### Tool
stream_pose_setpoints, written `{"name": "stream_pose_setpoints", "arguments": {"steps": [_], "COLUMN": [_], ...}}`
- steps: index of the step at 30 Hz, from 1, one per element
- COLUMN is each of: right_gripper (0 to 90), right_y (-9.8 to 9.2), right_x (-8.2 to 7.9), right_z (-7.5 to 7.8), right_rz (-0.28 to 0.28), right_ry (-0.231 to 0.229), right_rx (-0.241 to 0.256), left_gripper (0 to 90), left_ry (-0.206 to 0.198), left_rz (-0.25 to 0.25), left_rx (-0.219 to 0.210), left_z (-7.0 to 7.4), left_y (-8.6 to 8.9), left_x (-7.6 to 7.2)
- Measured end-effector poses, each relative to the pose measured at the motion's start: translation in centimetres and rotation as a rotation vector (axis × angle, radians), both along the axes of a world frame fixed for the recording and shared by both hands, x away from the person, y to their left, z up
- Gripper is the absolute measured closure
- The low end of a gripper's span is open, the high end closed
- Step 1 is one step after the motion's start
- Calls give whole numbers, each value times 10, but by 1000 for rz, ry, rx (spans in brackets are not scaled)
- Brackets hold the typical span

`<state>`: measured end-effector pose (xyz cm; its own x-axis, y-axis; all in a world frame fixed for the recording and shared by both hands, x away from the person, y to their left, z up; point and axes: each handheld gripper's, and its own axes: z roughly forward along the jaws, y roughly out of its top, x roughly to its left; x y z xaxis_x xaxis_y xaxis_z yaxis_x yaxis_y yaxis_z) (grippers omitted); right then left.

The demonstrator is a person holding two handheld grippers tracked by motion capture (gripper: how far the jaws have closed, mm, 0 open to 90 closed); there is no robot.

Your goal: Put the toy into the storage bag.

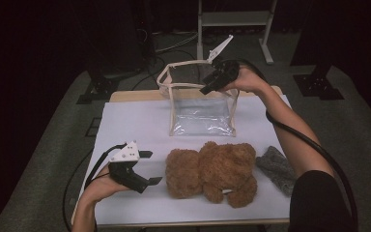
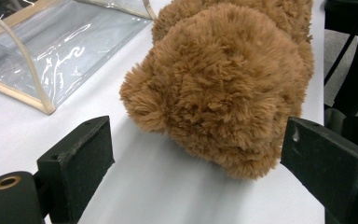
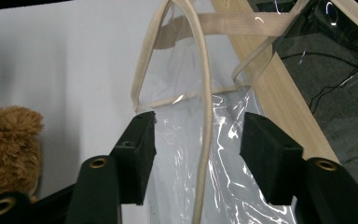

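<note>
Landmark: I take the fluffy brown plush teddy bear [image 1: 212, 170] as my reference; it lies on its side on the white-covered tabletop [image 1: 125, 125], near the front edge.

Left tongs: my left tongs [image 1: 149, 166] hover just left of the bear, with the jaws spread wide and nothing between them. In the left gripper view the bear's rounded end [image 2: 219, 79] sits just ahead of the two black jaws, not touching either one.

Right tongs: my right tongs [image 1: 211, 83] are raised behind the bear, at the top rim of the clear plastic bag with beige fabric trim [image 1: 203, 113]. In the right gripper view the jaws stand apart on either side of a beige edge strip [image 3: 204, 116] of the bag. I cannot tell whether either jaw touches the plastic.

Bag: it stands upright and open behind the bear, towards the far edge of the tabletop, well apart from the toy. Its beige handles [image 1: 183, 65] loop up above the opening.

Cloth: a small grey woolly cloth [image 1: 276, 168] lies just to the right of the bear, partly under my right forearm in the high view.

Bear from the right gripper view: a patch of brown fur [image 3: 9, 149] shows at the lower left, beside the left jaw.
</note>
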<state>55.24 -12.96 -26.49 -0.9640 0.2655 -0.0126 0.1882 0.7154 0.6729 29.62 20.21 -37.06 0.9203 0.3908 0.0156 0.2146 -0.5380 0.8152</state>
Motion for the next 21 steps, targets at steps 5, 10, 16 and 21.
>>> {"name": "stream_pose_setpoints", "arguments": {"steps": [5,10,16,21], "right_gripper": [579,759,864,870], "right_y": [-1,-2,-3,-3], "right_x": [0,-5,-14,-24], "right_z": [-4,-7,-6,-7], "right_rz": [-1,29,53,75], "right_ry": [4,6,4,7], "right_rx": [-21,-50,-54,-45], "left_gripper": [82,82,82,82], "left_ry": [-3,-8,-8,-9], "left_rz": [1,-4,-3,-8], "left_rx": [2,0,-3,-1], "left_z": [1,2,3,3], "left_y": [1,0,0,-1], "left_x": [-1,-2,-3,-3]}}
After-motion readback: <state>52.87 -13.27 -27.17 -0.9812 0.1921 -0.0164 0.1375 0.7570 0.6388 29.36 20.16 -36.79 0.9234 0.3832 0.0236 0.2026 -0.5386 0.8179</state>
